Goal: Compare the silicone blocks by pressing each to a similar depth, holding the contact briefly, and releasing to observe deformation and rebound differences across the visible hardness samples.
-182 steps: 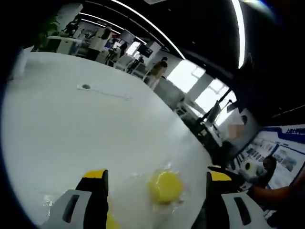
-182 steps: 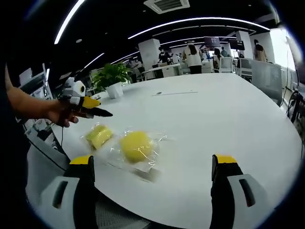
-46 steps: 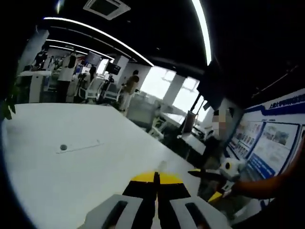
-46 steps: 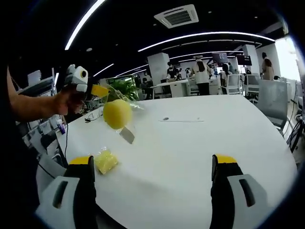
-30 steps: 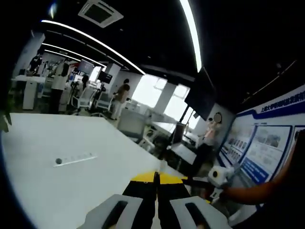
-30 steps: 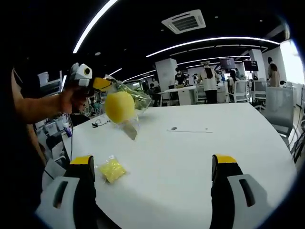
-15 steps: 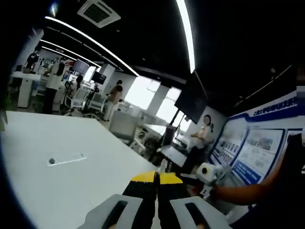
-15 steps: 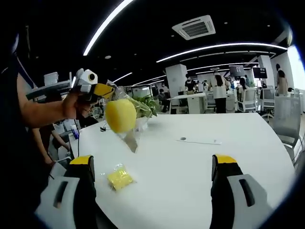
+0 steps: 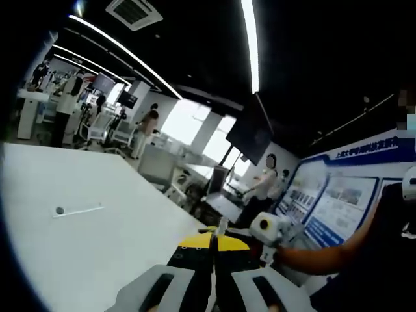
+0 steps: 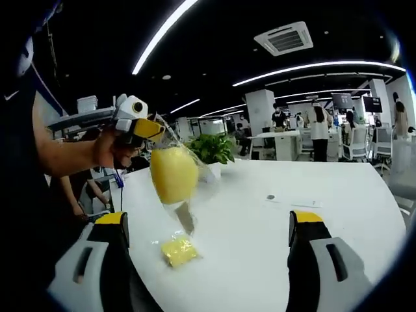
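Left gripper [image 10: 153, 128] is pinched shut on the bagged yellow block [image 10: 173, 174], dangling it over the table's [image 10: 273, 227] near edge. Right gripper [image 10: 208, 224] is wide open, empty. That thin plastic could slip (smaller block [image 10: 179, 250] sits below).

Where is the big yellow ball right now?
In the right gripper view, the big yellow ball hangs in its clear bag from the left hand-held gripper, above the small yellow block.

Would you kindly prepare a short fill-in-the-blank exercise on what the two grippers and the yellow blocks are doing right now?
1. The left gripper holds a round yellow block by its clear ____.
2. The small yellow block lies on the ____ table.
3. The right gripper has its jaws ____.
4. The left gripper's jaws are ____.

Missing words: bag; white; open; shut
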